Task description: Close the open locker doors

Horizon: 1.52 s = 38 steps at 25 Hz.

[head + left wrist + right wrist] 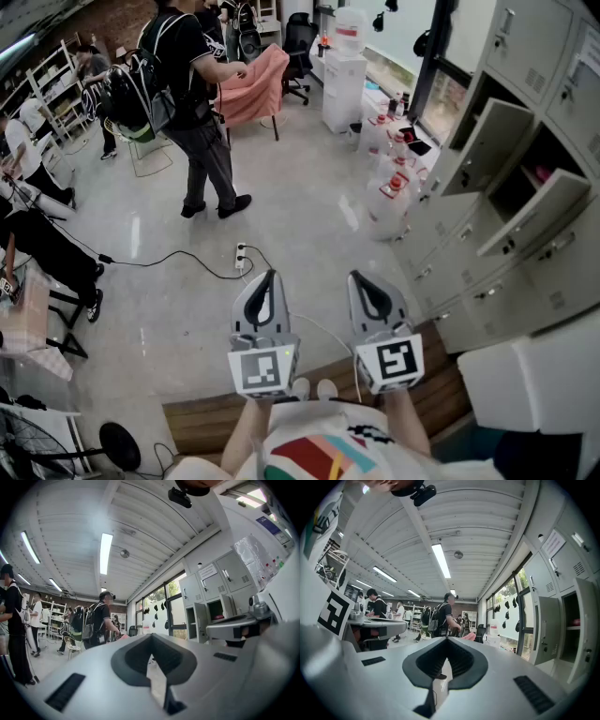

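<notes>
The fingers (pixel 130 663) of the left gripper (pixel 152 639) are closed tip to tip with nothing between them. The fingers (pixel 426 666) of the right gripper (pixel 447 640) are pressed together in the same way and are also empty. In the head view the two grippers are held side by side and level, close in front of the person's body. Their marker cubes face the camera and their tips point out over the pale floor (pixel 309 225). The lockers (pixel 525 37) line the right edge of that view, well apart from both grippers and off to the side of the right one. Two of their doors stand open. The upper open door (pixel 487 141) swings out into the room from a dark compartment. The lower open door (pixel 542 214) swings out just below and to the right of it, and the compartment behind it holds something pinkish, too small to make out. The other locker doors in view are closed. The right gripper view shows the two open doors at its right edge, and the left gripper view shows them farther off, past the right gripper. A cluster of water bottles (pixel 389 192) stands on the floor at the near end of the lockers. A power strip (pixel 240 258) lies just ahead of the left gripper's tip, and a person (pixel 192 103) with a backpack stands farther out in the room.
</notes>
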{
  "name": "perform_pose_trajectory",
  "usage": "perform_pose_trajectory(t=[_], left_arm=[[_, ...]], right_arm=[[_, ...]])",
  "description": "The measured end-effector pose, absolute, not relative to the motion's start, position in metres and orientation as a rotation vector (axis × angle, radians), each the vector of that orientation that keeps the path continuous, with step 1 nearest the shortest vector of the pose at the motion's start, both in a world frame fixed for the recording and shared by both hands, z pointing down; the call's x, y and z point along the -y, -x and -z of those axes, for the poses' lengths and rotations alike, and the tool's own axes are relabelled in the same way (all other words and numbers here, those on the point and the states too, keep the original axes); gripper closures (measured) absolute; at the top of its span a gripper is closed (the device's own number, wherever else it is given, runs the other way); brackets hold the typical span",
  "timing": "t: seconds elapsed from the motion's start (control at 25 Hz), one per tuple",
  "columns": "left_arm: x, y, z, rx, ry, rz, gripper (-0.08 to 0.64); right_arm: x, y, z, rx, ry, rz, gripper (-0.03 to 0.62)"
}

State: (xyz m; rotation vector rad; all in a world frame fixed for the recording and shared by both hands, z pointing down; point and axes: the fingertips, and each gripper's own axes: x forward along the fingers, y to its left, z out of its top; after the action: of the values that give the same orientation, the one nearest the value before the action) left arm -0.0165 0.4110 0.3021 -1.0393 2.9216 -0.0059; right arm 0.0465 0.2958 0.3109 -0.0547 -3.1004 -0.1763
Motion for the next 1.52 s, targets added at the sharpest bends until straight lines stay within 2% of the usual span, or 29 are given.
perform_pose_trajectory(t=[0.68, 0.72, 0.76, 0.8, 0.88, 1.24, 1.52], left_arm=[[-0.405, 0.022, -0.303, -2.916, 1.079, -0.023, 0.555], [-0.406, 0.022, -0.304, -2.922, 1.079, -0.028, 0.555], [-0.406, 0.022, -0.305, -2.927, 1.079, -0.033, 0.555], [-0.407, 0.023, -0.305, -2.928, 1.079, -0.037, 0.555], [-0.409, 0.024, -0.304, -2.926, 1.078, -0.040, 0.555], [-0.418, 0.022, -0.303, -2.909, 1.091, -0.037, 0.555], [-0.435, 0.028, -0.312, -2.919, 1.110, -0.049, 0.555]], right_arm=[[-0.280, -0.050, -0.297, 3.199, -0.014, 0.027, 0.586], [-0.280, -0.051, -0.295, 3.209, -0.003, 0.003, 0.555], [-0.281, -0.049, -0.294, 3.216, 0.011, -0.024, 0.356], [-0.283, -0.047, -0.292, 3.226, 0.018, -0.042, 0.263], [-0.289, -0.044, -0.285, 3.247, 0.027, -0.045, 0.220], [-0.319, -0.038, -0.296, 3.183, 0.147, 0.021, 0.213], [-0.322, -0.036, -0.310, 3.164, 0.057, 0.009, 0.213]])
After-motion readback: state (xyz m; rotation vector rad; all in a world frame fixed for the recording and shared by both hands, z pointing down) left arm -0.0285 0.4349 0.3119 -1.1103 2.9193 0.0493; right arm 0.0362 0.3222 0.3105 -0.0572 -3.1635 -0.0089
